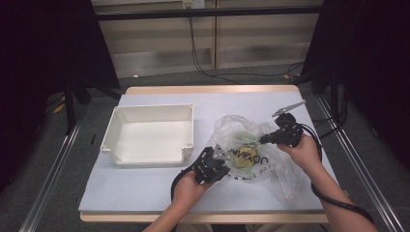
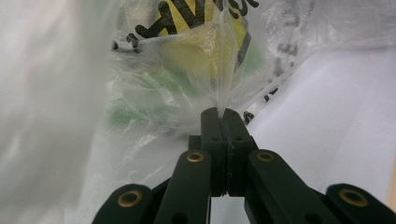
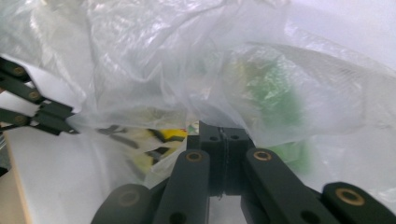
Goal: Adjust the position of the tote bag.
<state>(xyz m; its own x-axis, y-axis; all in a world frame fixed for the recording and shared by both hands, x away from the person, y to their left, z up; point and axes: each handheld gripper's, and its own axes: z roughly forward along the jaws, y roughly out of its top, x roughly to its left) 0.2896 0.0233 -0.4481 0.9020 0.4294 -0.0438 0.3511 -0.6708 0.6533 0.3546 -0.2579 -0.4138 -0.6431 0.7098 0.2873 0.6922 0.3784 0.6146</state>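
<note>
A clear plastic bag (image 1: 246, 145) with yellow and black print lies on the table right of centre, with green and yellow contents showing through the film. My left gripper (image 1: 223, 155) is at the bag's near left edge. Its jaws are shut on a pleat of the film (image 2: 223, 84), which rises from the left gripper's tips (image 2: 222, 112). My right gripper (image 1: 263, 140) is at the bag's right side, and in its own view the right gripper (image 3: 223, 127) is shut on the film with the bag (image 3: 187, 70) draped over it. The left gripper (image 3: 70, 125) also pinches the bag's far edge there.
An empty white tray (image 1: 152, 107) stands on the left half of the pale table cover. Loose bag film spreads toward the table's front right corner (image 1: 290, 183). Black cables trail from both grippers, and dark stands flank the table.
</note>
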